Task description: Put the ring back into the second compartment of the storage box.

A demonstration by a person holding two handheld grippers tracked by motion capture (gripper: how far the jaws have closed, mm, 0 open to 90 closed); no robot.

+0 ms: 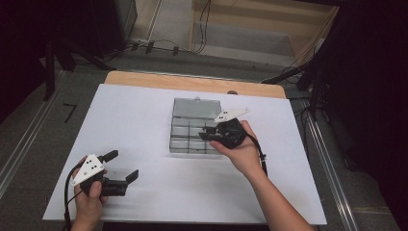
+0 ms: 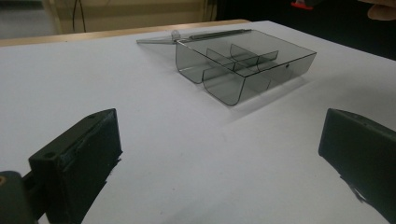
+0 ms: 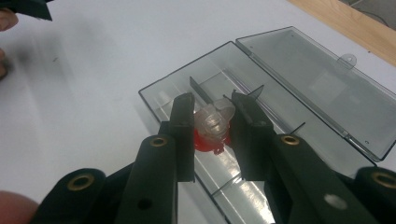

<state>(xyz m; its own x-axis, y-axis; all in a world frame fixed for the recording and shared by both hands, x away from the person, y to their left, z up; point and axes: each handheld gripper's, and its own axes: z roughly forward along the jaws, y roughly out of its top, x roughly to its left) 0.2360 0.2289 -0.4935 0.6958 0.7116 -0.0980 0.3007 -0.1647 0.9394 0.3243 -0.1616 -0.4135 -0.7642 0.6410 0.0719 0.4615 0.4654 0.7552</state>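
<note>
A smoky clear compartment box [image 1: 185,144] lies on the white table with its lid [image 1: 196,108] folded flat behind it. My right gripper [image 1: 206,134] hovers over the box's right side. In the right gripper view its jaws [image 3: 212,116] are shut on a small clear plastic piece with a red base [image 3: 215,123], held just above a compartment of the box [image 3: 156,95]. My left gripper [image 1: 122,166] rests at the table's near left, jaws wide open with nothing between them [image 2: 219,135]. From there the box [image 2: 243,65] sits farther off, its dividers visible.
The white sheet [image 1: 144,115] covers the table, with a wooden edge [image 1: 192,83] at the back. Dark stands and cables sit on the floor beyond. The open lid [image 3: 317,84] lies flat to the right of the box in the right gripper view.
</note>
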